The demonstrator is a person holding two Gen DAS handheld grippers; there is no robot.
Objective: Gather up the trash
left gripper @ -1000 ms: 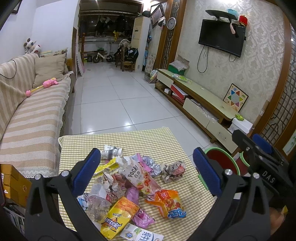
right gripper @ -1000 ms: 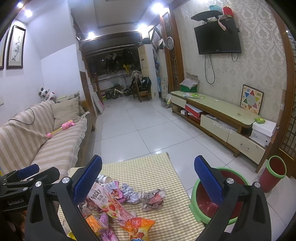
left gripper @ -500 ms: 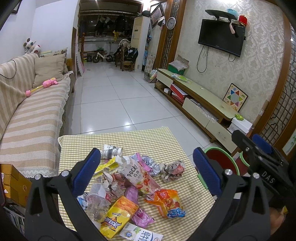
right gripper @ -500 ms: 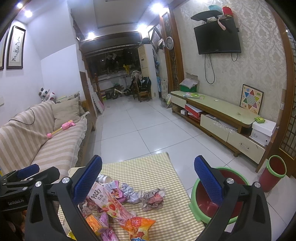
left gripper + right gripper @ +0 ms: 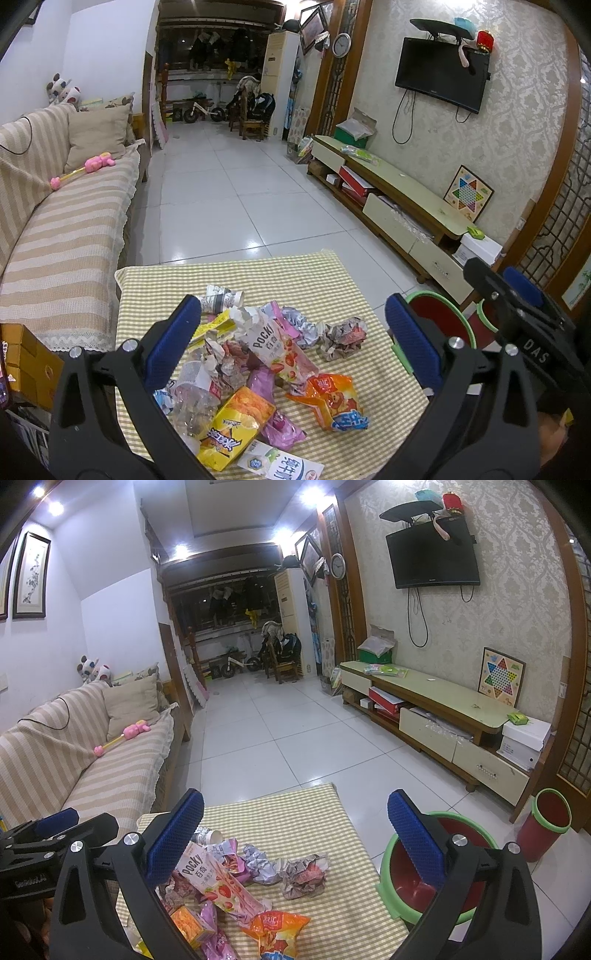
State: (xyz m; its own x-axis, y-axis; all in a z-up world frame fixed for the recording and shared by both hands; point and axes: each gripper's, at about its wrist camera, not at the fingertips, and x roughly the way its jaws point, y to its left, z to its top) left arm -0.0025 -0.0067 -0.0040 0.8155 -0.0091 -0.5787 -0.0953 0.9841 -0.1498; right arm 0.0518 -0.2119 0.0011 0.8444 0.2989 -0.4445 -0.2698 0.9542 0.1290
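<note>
While both grippers, left (image 5: 291,334) and right (image 5: 295,829), are hovering wide-jawed and empty, light, crinkly wrappers (image 5: 280,350) are lying on the table (image 5: 295,269) beside the bin (image 5: 424,882), likely needing pinching at edges.

Crumpled wrappers (image 5: 273,354) — heaped on tablecloth (image 5: 295,277)

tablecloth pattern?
Yellow-and-white gingham check on the tablecloth; the left wrist view shows it best.

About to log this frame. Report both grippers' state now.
Left gripper: open, fingers spread wide above the trash pile, holding nothing.
Right gripper: open, fingers spread wide, holding nothing, above the table edge beside the red bin.
</note>
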